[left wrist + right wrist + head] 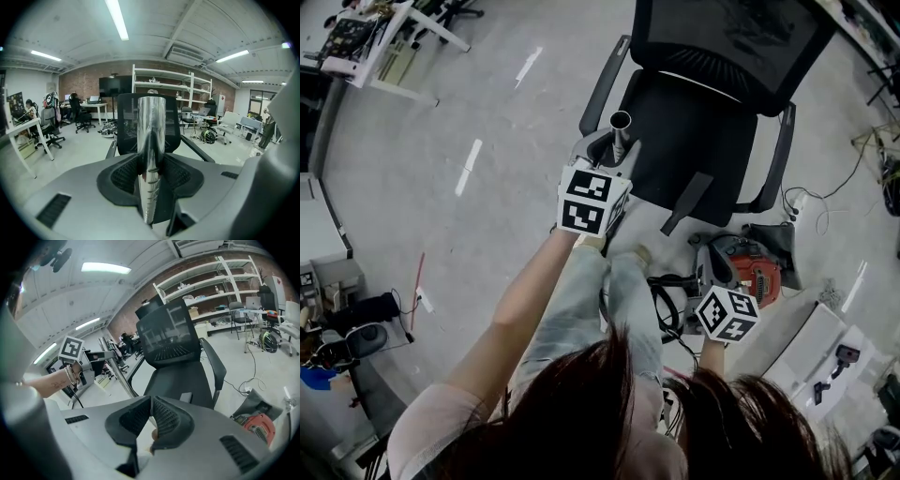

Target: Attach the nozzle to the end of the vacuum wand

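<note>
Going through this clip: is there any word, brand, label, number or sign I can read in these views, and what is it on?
No text can be read in any view.
Marker cubes: black-and-white square patterns only, no letters or digits.
Red vacuum body: any label is too small and blurred to read.
Vacuum wand: bare shiny metal with small ridges, no print visible.

— What sort of room is it?
— An open workshop with a pale grey floor [506, 112], a red brick wall [89, 77] at the back and white shelving [164, 86] in front of it.
— Furniture?
— A black mesh office chair [703, 141] close by, with white desks [91, 107] and a dark screen [115, 86] farther off.
— And the light?
— Long ceiling strip lights [117, 21], lit.
</note>
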Tool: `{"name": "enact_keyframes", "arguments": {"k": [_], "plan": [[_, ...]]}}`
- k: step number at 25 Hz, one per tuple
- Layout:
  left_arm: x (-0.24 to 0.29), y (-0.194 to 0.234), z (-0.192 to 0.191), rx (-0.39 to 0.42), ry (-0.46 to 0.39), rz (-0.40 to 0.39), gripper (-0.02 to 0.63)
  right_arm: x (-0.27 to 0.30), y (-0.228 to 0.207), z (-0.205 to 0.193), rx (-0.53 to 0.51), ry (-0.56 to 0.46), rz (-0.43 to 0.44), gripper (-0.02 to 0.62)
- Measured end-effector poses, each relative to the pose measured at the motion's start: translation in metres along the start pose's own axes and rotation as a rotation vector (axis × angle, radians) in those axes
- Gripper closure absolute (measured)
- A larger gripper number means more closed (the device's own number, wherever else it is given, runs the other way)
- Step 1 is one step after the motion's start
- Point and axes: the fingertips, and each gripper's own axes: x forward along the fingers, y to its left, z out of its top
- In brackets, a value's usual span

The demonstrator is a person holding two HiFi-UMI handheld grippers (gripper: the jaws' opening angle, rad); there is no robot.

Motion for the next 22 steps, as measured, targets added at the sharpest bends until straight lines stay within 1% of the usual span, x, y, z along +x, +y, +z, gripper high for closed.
{"name": "enact_keyframes", "arguments": {"k": [6,14,22], "plan": [[0.002,0.000,-0.004,0.002,-0.019,-0.010,0.448,0.030,-0.021,-0.032,0.029,0.031,0.029,0.566],[0.002,0.001,-0.008,0.000,-0.042,-0.022,0.448,0.068,-0.047,-0.074,0.059,0.082,0.035,0.566],[0.006,0.005,-0.012,-0.008,-0.072,-0.030,0.448,0.112,-0.073,-0.120,0.102,0.155,0.041,0.560]]}}
